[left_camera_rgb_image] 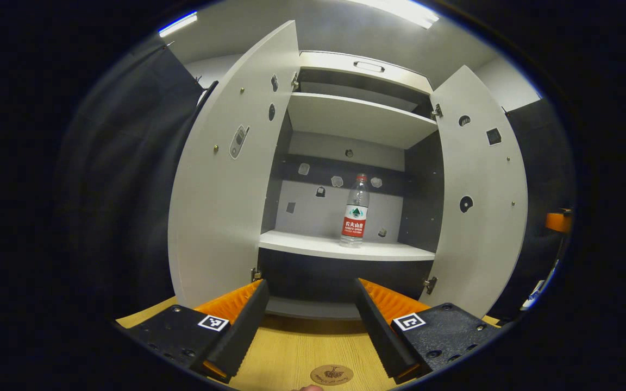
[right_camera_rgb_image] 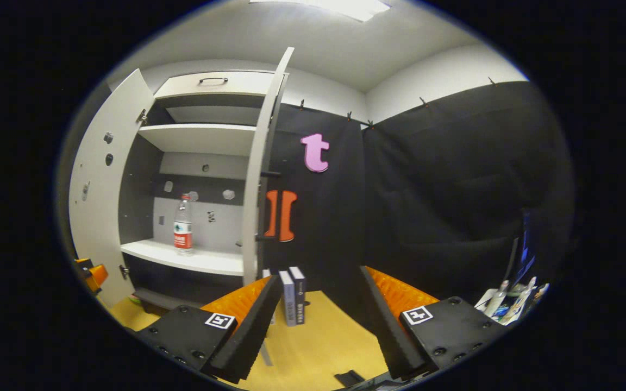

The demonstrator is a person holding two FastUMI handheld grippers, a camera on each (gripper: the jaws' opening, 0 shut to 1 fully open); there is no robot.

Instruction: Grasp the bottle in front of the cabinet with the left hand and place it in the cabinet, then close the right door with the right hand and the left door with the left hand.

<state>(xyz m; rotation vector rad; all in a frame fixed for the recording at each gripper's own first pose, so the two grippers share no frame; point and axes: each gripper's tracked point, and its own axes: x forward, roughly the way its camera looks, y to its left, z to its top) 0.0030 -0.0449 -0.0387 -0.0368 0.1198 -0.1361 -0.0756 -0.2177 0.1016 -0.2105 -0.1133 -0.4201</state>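
Left gripper view: left tool [left_camera_rgb_image: 311, 312] wide open, empty; bottle [left_camera_rgb_image: 355, 211] upright on the cabinet shelf [left_camera_rgb_image: 313, 247] ahead, placement judged complete. Both doors stand open. Right tool [right_camera_rgb_image: 317, 309] wide open, empty; right door [right_camera_rgb_image: 261, 179] edge-on just ahead-left, clear room to swing it shut next.

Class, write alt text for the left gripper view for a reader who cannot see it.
A water bottle stands upright on the middle shelf of a white cabinet, with the left door and right door both open. The left gripper is open and empty above a wooden table.
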